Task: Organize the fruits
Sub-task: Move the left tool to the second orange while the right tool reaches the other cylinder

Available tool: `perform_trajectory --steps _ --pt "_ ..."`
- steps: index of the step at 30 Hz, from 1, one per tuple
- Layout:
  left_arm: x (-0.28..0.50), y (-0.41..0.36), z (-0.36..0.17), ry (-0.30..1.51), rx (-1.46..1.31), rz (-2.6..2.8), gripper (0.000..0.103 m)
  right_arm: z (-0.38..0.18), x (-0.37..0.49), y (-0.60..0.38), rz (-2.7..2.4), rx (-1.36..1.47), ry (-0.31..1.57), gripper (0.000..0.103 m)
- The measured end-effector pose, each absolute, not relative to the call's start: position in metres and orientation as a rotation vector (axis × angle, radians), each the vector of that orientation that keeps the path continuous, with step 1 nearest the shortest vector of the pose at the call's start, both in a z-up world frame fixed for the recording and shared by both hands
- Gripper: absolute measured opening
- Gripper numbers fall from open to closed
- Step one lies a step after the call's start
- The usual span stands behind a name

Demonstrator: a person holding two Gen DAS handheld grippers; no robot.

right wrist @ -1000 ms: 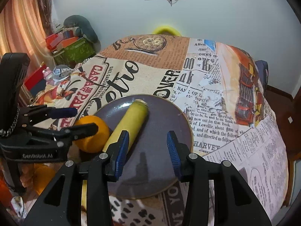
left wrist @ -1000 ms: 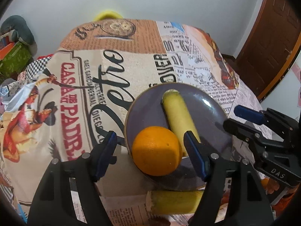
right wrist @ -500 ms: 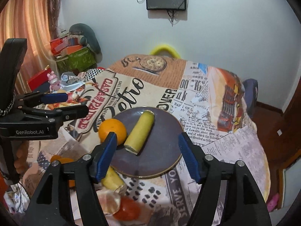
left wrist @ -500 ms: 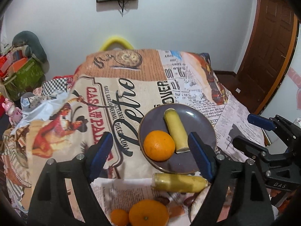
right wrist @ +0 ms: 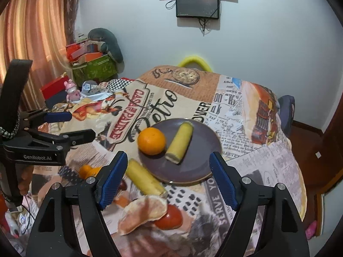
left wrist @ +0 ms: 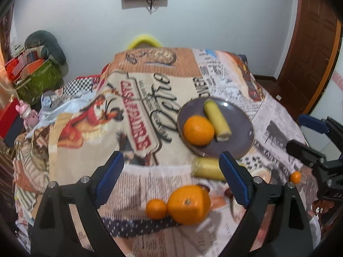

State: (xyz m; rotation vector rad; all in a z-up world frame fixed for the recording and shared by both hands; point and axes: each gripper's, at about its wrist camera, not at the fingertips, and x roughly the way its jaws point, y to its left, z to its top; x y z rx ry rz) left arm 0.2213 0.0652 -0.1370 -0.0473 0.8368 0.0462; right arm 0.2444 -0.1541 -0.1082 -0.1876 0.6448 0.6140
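Observation:
A dark purple plate (left wrist: 238, 143) (right wrist: 199, 156) holds an orange (left wrist: 198, 130) (right wrist: 151, 141) and a yellow banana piece (left wrist: 217, 117) (right wrist: 179, 143). A second banana piece (left wrist: 206, 168) (right wrist: 144, 179) lies on the cloth by the plate's near edge. A large orange (left wrist: 189, 204) and a small one (left wrist: 156, 208) lie nearer. A red tomato (right wrist: 170, 219) and a pale peel-like piece (right wrist: 143, 213) lie near my right gripper. My left gripper (left wrist: 172, 181) is open and empty above the near fruit. My right gripper (right wrist: 167, 180) is open and empty, held back from the plate.
The table has a printed newspaper-pattern cloth (left wrist: 137, 98). Boxes, a green case (right wrist: 94, 68) and a pink toy (right wrist: 71, 90) stand at the left. A wooden door (left wrist: 310, 49) is at the right. A tiny orange (left wrist: 295, 177) lies near the right gripper's body.
Both grippers have pulled back and up from the plate. The orange that sat between my left fingers stays on the plate. More fruit at the near edge has come into view.

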Motion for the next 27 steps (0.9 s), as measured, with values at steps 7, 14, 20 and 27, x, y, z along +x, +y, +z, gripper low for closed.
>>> perform_trajectory --steps 7,14,20,27 --pt "0.207 0.059 -0.176 0.927 -0.053 0.032 0.091 -0.127 0.231 -0.145 0.648 -0.23 0.677 0.076" --pt "0.214 0.043 -0.214 1.007 -0.013 0.0 0.091 -0.145 0.23 -0.142 0.653 -0.244 0.729 0.076" --pt "0.218 0.029 -0.229 0.995 0.079 0.012 0.09 -0.159 0.238 -0.142 0.662 -0.232 0.787 0.076" --pt "0.223 0.024 -0.233 0.975 0.097 -0.044 0.068 -0.167 0.248 -0.136 0.67 -0.244 0.816 0.076"
